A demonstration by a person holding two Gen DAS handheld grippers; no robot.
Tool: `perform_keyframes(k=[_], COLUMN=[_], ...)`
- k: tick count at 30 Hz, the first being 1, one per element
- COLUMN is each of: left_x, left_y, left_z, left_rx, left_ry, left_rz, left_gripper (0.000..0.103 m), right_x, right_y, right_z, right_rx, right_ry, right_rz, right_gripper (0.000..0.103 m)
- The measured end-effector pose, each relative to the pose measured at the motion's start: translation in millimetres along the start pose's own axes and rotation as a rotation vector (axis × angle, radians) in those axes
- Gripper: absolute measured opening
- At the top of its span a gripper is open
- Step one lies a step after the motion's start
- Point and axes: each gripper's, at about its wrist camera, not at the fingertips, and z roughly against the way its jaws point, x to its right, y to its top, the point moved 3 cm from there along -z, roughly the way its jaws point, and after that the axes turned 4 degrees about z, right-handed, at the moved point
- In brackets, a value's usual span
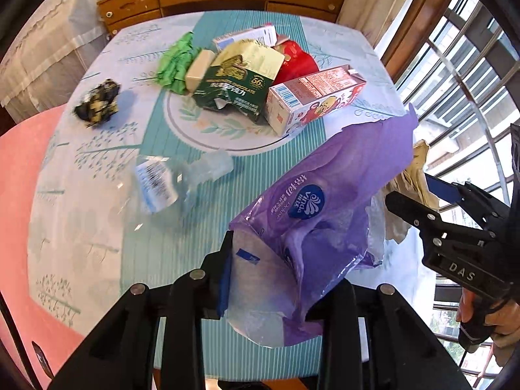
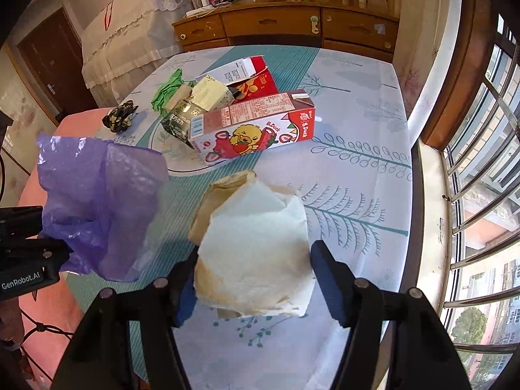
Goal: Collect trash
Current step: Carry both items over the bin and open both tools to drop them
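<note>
My left gripper (image 1: 281, 292) is shut on a purple plastic tissue wrapper (image 1: 325, 201), which hangs above the table and fills the space between the fingers. My right gripper (image 2: 256, 279) is shut on a wad of white and brown paper (image 2: 256, 247), held a little above the tablecloth. In the left wrist view the right gripper (image 1: 412, 191) and its paper wad (image 1: 419, 162) show at the right edge. The right wrist view shows the left gripper's fingers (image 2: 48, 253) holding the purple wrapper (image 2: 97, 201) at the left.
On the patterned tablecloth (image 2: 351, 175) lie a strawberry milk carton (image 2: 253, 126), a green chocolate box (image 1: 234, 87), crumpled green plastic (image 1: 175, 61), a red bag (image 1: 295, 61), a black crumpled wrapper (image 1: 97, 102) and a clear bottle (image 1: 175, 178). A wooden sideboard (image 2: 276, 26) stands behind; window bars (image 2: 481, 162) at right.
</note>
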Motion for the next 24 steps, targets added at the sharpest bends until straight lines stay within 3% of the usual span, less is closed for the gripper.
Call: perform_keyframes(k=[13, 24], left_x=[-66, -151], left_y=[-94, -186], left_z=[81, 102], left_rx=[0.067, 0.060], left_ry=[-0.064, -0.095], left_rz=[-0.044, -0.110], left_gripper=[0.029, 0.029], right_x=[-118, -219], right_y=[-61, -140], right_z=[74, 81], right_rx=[0.064, 0.021], right_ry=[-0.030, -0.097], right_rz=[-0.043, -0.150], right_gripper=[0.064, 0.064])
